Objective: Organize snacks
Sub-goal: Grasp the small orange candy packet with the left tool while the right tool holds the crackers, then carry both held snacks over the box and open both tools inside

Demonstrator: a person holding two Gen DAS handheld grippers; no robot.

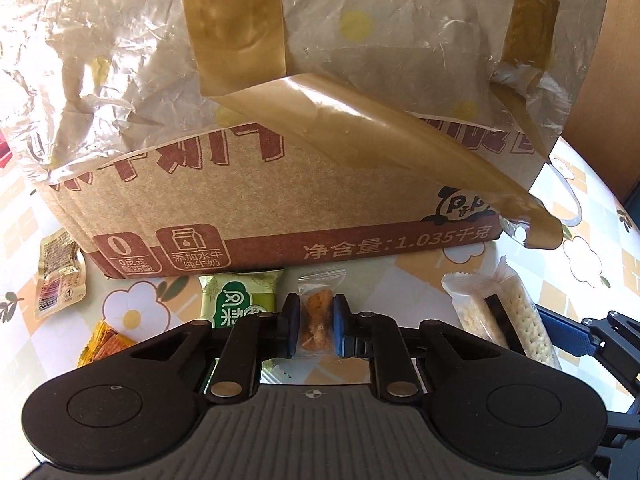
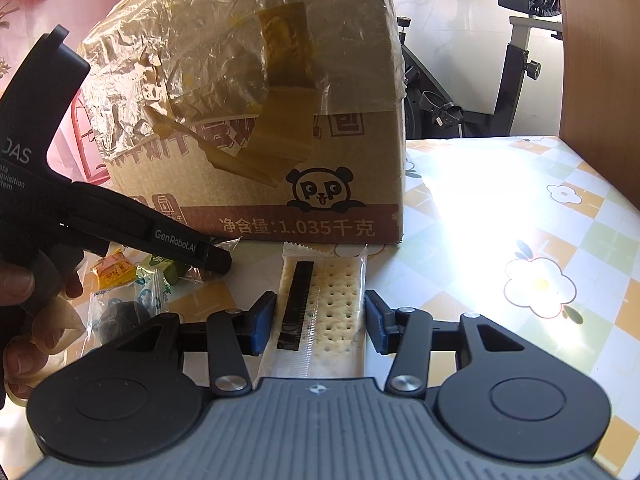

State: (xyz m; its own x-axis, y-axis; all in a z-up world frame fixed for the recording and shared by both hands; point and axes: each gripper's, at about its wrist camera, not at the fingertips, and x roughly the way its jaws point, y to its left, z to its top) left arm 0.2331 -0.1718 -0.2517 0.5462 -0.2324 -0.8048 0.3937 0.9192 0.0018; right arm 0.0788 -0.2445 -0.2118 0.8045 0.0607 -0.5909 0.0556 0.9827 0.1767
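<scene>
Floral tablecloth (image 2: 520,208) sunlit, cardboard box (image 1: 280,192) on it, exercise bike (image 2: 480,80) behind. Left gripper (image 1: 316,326) clamps clear snack packet (image 1: 318,312); right gripper (image 2: 320,320) straddles cracker pack (image 2: 336,312), contact unclear.

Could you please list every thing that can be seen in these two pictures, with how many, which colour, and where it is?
cardboard box: one, brown with red print, taped, standing on the table
table: one, flowered checked cloth
clear-wrapped snack: one, orange-brown, between the left jaws
cracker pack: one, pale, between the right jaws
green packet: one, left of the clear-wrapped snack
orange packet: one, near left
small sachet: one, beige, at the box's left corner
exercise bike: one, black, behind the table
left gripper: one, black, shut on the snack
right gripper: one, black, astride the crackers
hand: one, holding the left gripper
</scene>
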